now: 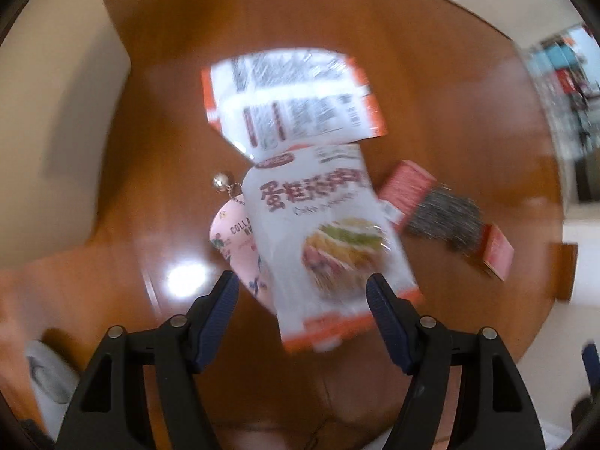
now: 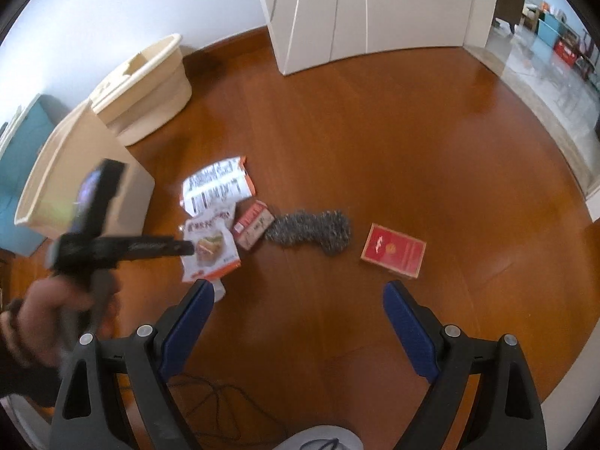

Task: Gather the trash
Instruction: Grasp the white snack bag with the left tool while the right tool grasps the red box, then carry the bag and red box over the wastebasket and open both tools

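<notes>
A white and orange snack bag (image 1: 326, 232) lies face up on the wooden floor, partly over a pink packet (image 1: 236, 232) that has a small bell on a chain. My left gripper (image 1: 302, 288) hangs open just above the bag's near end, and its pads do not press on it. A second wrapper (image 1: 296, 101) lies print side down beyond the bag. In the right wrist view my right gripper (image 2: 300, 296) is open over bare floor, and the left gripper (image 2: 183, 249) shows blurred over the snack bag (image 2: 213, 247). Further right lie a small red box (image 2: 251, 228), a steel scrubber (image 2: 311, 230) and a flat red box (image 2: 393, 253).
Two beige bins stand at the left: a square one (image 2: 75, 172) close to the wrappers and a rounder one (image 2: 150, 86) behind it. A white cabinet (image 2: 356, 11) stands at the back. A dark cable (image 2: 225, 393) and a shoe (image 2: 318, 438) lie near my right gripper.
</notes>
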Demonstrator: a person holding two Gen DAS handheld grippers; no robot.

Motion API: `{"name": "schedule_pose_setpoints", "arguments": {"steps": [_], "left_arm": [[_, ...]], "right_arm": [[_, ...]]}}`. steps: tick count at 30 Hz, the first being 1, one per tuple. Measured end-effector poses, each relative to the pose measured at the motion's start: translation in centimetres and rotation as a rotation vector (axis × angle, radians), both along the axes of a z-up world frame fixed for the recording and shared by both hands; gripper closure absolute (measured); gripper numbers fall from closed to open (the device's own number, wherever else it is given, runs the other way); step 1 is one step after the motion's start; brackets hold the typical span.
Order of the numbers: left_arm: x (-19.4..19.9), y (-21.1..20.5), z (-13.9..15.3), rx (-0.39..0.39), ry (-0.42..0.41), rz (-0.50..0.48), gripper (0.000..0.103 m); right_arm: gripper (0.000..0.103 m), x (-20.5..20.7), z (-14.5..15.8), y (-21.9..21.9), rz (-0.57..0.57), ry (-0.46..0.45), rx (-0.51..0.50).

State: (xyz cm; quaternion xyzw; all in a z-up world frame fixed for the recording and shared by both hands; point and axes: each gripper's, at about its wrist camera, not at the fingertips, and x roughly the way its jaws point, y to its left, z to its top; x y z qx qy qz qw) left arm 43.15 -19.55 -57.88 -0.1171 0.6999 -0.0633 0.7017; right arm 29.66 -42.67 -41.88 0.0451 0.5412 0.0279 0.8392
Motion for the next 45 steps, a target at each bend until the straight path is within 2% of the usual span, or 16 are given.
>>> {"name": "schedule_pose_setpoints", "arguments": {"steps": [5,9,14,15,16,20,24,26,31,34,37,39,41,45], "left_arm": [[-0.1,-0.7,-2.3,-0.008,-0.001,-0.018,0.033],[-0.3,-1.1,-2.3,-0.041,-0.021,-0.031,0.033],[-0.8,-2.4,-1.3,-0.077,-0.062,-0.096,0.084],[-0.8,-2.6,-1.2,-0.086,-0.06,-0.103,0.087],[-0.9,-2.7,-1.1,-0.099,-0.058,-0.107,0.094],[-1.1,-2.3,0.4,-0.13,-0.101,-0.098,0.098],[-1.3,-1.1,3.0,-0.13,-0.174,-0.104,0.098],[-1.4,-0.1,5.4,-0.103,-0.233,-0.115,0.098],[-1.0,2.8,11.5,-0.019,-0.382,-0.084,0.098],[-1.4,4.4,14.3,0.025,-0.454,-0.074,0.098],[-1.7,5.5,16.0,0.035,-0.491,-0.066,0.098],[-1.7,6.2,16.7,0.035,-0.505,-0.059,0.098],[-1.6,6.8,17.2,0.021,-0.505,-0.043,0.098],[-1.4,7.6,17.1,0.0,-0.502,-0.022,0.098]], "right_arm": [[0.01,1.4,-1.5,-1.5,-0.013,-0.027,0.006],[0.01,2.3,-2.8,-3.2,-0.077,-0.035,0.051],[0.01,1.8,-5.0,-6.1,-0.176,-0.013,0.079],[0.01,1.7,-5.5,-6.8,-0.2,-0.006,0.087],[0.01,1.7,-5.9,-7.3,-0.224,-0.003,0.096],[0.01,1.9,-6.6,-8.3,-0.301,-0.007,0.134],[0.01,2.8,-6.4,-7.1,-0.277,-0.023,0.123],[0.01,3.7,-6.3,-6.2,-0.258,-0.032,0.133],[0.01,8.1,-7.3,-1.4,-0.195,-0.028,0.123],[0.01,11.0,-9.0,2.7,-0.16,-0.008,0.068],[0.01,13.0,-10.7,6.2,-0.132,-0.005,0.014],[0.013,13.9,-11.7,7.9,-0.11,-0.012,-0.01],[0.03,14.5,-12.8,9.3,-0.093,-0.003,-0.038],[0.031,15.5,-15.7,11.1,-0.048,0.064,-0.091]]}}
